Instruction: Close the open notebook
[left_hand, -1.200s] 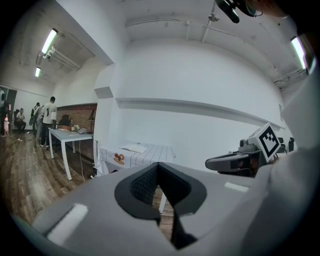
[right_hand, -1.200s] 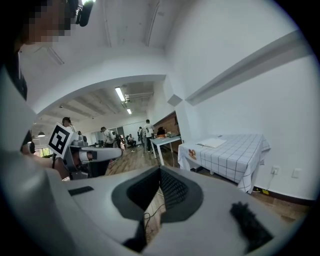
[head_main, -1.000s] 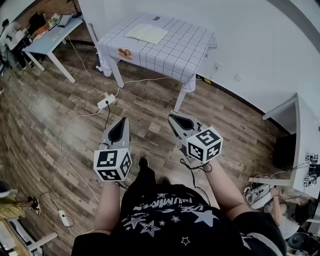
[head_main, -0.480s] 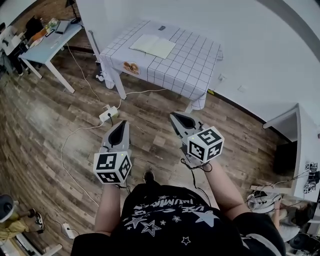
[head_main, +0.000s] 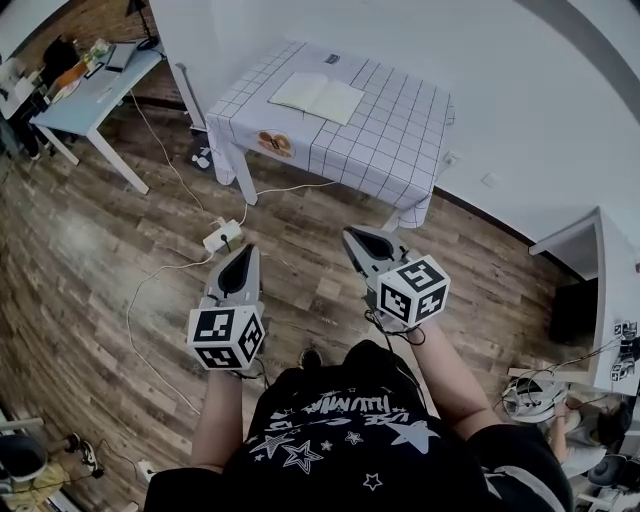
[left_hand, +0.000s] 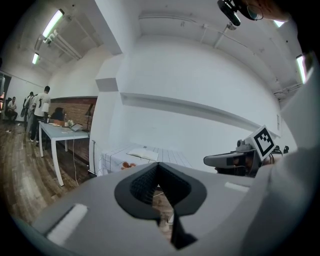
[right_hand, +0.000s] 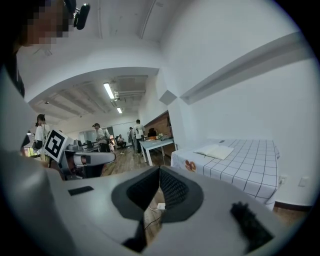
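Since a second ago we have walked closer: the table (head_main: 400, 140) and the open notebook (head_main: 318, 96) lying on it sit lower in the head view, though they are well apart from us yet. Our left gripper (head_main: 241, 256) and right gripper (head_main: 356, 240) are both closed on nothing. The notebook lies ahead between the two, pages spread sideways. We judge the right gripper slightly nearer.

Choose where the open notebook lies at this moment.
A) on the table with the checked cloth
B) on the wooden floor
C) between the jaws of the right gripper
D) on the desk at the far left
A: the notebook lies open and flat on the checked cloth of the table.
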